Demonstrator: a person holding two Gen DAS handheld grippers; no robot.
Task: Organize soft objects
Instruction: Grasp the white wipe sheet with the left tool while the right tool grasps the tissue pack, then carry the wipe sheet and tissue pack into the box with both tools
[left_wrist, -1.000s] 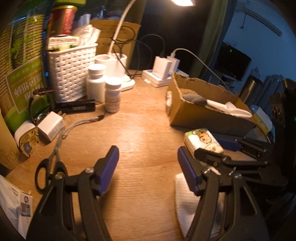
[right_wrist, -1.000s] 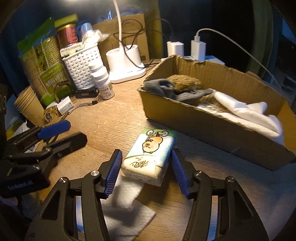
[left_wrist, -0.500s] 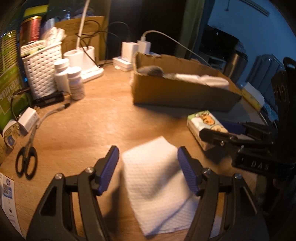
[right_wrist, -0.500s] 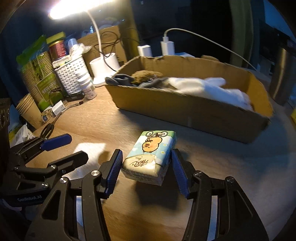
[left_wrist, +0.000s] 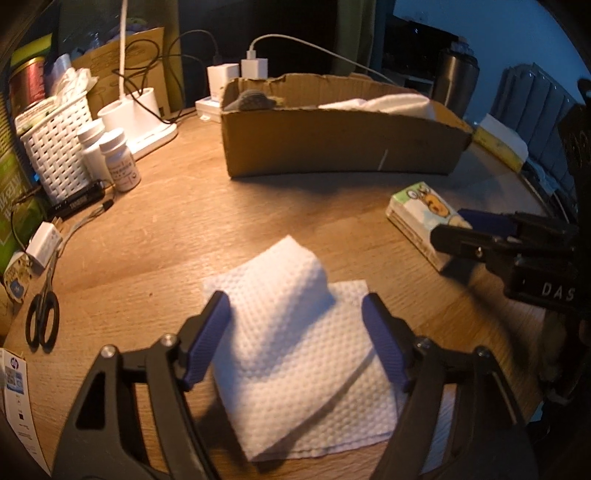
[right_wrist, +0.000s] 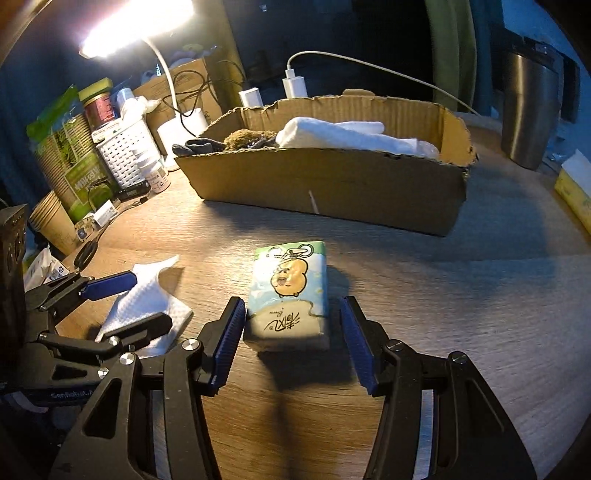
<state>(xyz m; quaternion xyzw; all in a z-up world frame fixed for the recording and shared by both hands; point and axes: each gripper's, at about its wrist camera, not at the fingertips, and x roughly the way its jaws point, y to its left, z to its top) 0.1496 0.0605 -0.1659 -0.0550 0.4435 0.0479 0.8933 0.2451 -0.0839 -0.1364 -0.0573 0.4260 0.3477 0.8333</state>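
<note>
Left tool (left_wrist: 295, 332) spreads wide around a folded paper towel (left_wrist: 295, 332) at lower centre; right tool (right_wrist: 291, 339) brackets the tissue pack (right_wrist: 288, 295), apart, below the cardboard box (right_wrist: 332, 184) on the surface (right_wrist: 461, 314).

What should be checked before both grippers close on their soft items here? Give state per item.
1. Left gripper open, straddling the white paper towel: ok.
2. Right gripper open, tissue pack between its fingers: ok.
3. Tissue pack centred between the fingers: not ok, it sits nearer the left one.
4. Paper towel flat: not ok, one fold is humped up.
5. Cardboard box has room left: cannot tell; a white cloth and dark items already lie inside.
6. The two grippers are apart: ok.
</note>
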